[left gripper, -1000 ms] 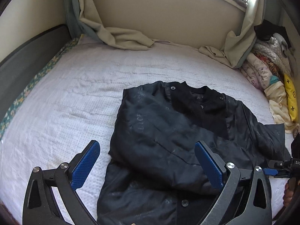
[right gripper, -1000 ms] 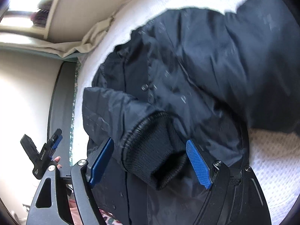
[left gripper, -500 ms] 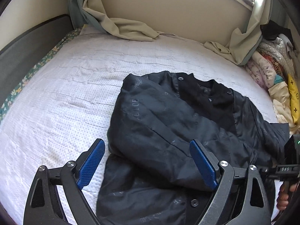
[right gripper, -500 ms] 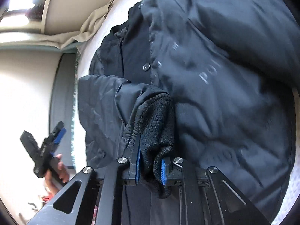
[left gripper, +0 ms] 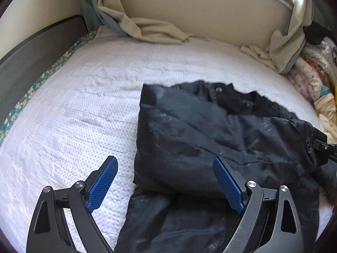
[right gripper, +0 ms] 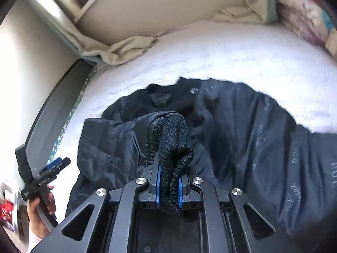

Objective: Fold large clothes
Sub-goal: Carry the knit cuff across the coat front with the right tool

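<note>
Bed [left gripper: 88, 97]: white cover, bears all.
Black jacket [left gripper: 189, 135]: lies at the left view's 4 o'clock, one sleeve already folded across.
Right gripper [right gripper: 168, 186]: we hold it clamped on the knit cuff [right gripper: 174, 139], having just closed; we judge this sleeve goes across next.
Left gripper [left gripper: 166, 186]: jaws apart, empty, above the folded edge.

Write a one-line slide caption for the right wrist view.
Right gripper clamped on the black jacket's knit cuff, sleeve lifted above the white bed.

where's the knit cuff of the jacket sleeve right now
In the right wrist view, the knit cuff sits low centre, pinched in the right gripper, lifted over the black jacket.
</note>
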Tool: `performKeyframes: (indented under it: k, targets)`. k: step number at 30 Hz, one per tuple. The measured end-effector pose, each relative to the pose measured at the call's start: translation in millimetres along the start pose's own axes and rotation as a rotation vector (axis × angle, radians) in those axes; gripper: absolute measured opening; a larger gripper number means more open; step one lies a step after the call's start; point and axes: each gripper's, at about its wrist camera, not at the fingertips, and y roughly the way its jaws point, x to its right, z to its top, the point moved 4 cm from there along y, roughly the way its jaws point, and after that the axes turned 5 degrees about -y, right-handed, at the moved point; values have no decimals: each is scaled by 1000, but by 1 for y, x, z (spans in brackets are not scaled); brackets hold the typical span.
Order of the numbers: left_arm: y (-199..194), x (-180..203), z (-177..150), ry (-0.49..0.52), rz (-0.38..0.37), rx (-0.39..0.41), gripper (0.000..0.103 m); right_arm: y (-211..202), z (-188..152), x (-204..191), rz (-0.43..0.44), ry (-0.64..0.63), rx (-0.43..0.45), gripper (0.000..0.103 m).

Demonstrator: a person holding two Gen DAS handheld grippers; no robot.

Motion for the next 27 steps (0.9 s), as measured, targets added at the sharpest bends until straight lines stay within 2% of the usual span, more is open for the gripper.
performKeyframes:
  k: [5,9,11,13,15,16,19,21,23,24,25,27]
  targets:
    - [28,-2,-7,26,55,-52,94,30,-12,33,-61,52,-73,8]
    - [38,-6,-10,25,68,-75,94,51,-24,46,-116,65,-102,14]
    - [33,-6,-9,20,63,-66,94,52,-25,45,-142,62,-104,22]
    - [20,-6,-3,9,42,-24,94,42,-23,42,-163,73,-102,42]
    - [10,-2,1,10,19,14,94,27,-17,38,-194,63,-74,54]
    - [5,1,3,15,4,31,94,13,-14,34,-227,36,-37,57]
    - [6,9,2,31,-18,29,93,-16,-9,19,-302,-51,49,57]
    - [15,11,0,46,-15,4,88,-24,-10,9,-305,-86,71,55]
    - [31,10,-5,59,4,-45,77,-19,-15,0,-263,-109,50,35]
    - [38,9,-9,56,11,-67,76,-11,-20,-4,-238,-121,20,19]
    - [47,5,-12,43,16,-92,76,-5,-22,-7,-231,-131,2,12]
    - [54,-2,-14,17,15,-111,76,11,-29,-11,-235,-161,-23,12]
